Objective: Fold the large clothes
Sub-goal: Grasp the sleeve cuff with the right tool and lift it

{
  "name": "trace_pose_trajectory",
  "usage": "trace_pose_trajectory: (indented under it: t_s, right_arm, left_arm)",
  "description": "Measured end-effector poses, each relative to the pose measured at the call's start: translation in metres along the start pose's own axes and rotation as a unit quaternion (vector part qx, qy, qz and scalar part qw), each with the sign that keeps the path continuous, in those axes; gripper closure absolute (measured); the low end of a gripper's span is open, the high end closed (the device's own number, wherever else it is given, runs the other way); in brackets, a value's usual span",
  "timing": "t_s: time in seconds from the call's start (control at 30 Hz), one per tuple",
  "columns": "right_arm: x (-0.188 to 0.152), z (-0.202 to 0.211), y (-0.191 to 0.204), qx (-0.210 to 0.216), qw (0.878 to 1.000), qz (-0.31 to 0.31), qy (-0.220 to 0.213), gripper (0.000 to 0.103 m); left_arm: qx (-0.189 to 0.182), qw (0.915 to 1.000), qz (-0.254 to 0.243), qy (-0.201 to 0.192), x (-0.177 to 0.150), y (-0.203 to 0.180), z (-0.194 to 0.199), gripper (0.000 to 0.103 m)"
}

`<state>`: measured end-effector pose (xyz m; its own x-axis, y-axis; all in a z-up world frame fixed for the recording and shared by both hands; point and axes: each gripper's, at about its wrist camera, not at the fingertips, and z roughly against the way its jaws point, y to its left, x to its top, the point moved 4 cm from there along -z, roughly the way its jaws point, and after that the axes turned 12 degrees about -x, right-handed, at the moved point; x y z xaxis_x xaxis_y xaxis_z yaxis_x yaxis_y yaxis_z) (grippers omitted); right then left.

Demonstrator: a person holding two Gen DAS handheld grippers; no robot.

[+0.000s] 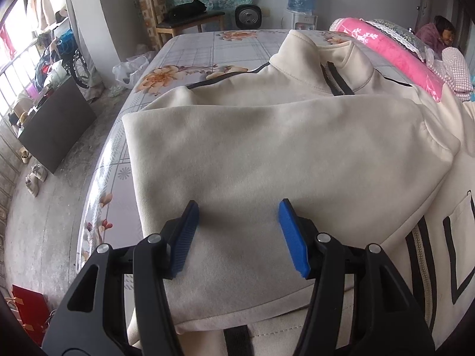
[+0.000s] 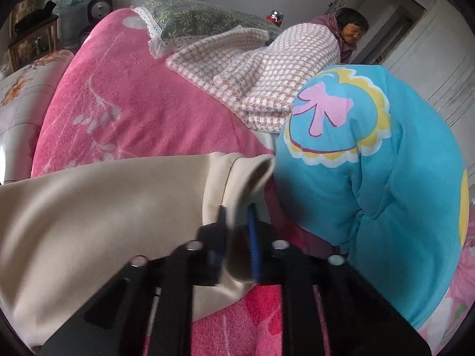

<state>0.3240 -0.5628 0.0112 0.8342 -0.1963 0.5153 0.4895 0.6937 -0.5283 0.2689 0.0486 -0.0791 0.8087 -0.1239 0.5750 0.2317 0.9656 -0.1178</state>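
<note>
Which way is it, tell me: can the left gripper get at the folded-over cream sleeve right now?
Probably yes. The left gripper stands open just above the folded-over sleeve of the cream jacket, and nothing lies between its blue pads and the cloth. The fabric lies flat, so pinching it may need an edge.

Pink blanket [image 2: 124, 101], blue quilt [image 2: 386, 178] (bow print), wooden chair [image 1: 178, 14]
</note>
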Motion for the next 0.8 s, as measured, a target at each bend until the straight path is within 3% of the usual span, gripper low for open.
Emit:
trace_pose_trajectory:
  t_s: [0.17, 0.33, 0.43, 0.53, 0.57, 0.6, 0.63, 0.67, 0.8]
  right_arm:
    - [0.006, 0.061, -0.036, 0.017, 0.997, -0.042, -0.065, 0.1]
    - [0.022, 0.159, -0.069, 0.086, 0.982, -0.081, -0.146, 0.101]
    - [0.028, 0.215, -0.068, 0.103, 0.976, -0.059, -0.185, 0.101]
    - [0.031, 0.235, -0.055, 0.108, 0.978, -0.02, -0.176, 0.1]
    - [0.031, 0.233, -0.051, 0.1, 0.981, -0.012, -0.167, 0.097]
    - [0.031, 0.23, -0.047, 0.092, 0.983, -0.002, -0.157, 0.078]
    - [0.031, 0.222, -0.043, 0.083, 0.985, 0.006, -0.149, 0.047]
    - [0.029, 0.213, -0.039, 0.069, 0.987, 0.011, -0.145, 0.038]
    - [0.017, 0.153, -0.02, 0.025, 0.995, 0.047, -0.079, 0.034]
  left_arm:
    - [-0.004, 1.0, -0.002, -0.004, 0.0, 0.002, 0.001, 0.049]
    - [-0.01, 0.9999, 0.003, -0.013, -0.002, 0.005, 0.002, 0.049]
    - [-0.01, 0.9998, 0.004, -0.016, -0.003, 0.005, 0.002, 0.049]
    - [-0.012, 0.9998, 0.007, -0.016, -0.003, 0.006, 0.003, 0.049]
    - [-0.012, 0.9998, 0.009, -0.015, -0.003, 0.006, 0.003, 0.049]
    - [-0.013, 0.9998, 0.011, -0.013, -0.003, 0.006, 0.003, 0.049]
    - [-0.013, 0.9998, 0.014, -0.011, -0.003, 0.006, 0.003, 0.049]
    - [-0.014, 0.9997, 0.016, -0.009, -0.003, 0.007, 0.003, 0.05]
    - [-0.016, 0.9998, 0.014, -0.007, -0.003, 0.006, 0.004, 0.05]
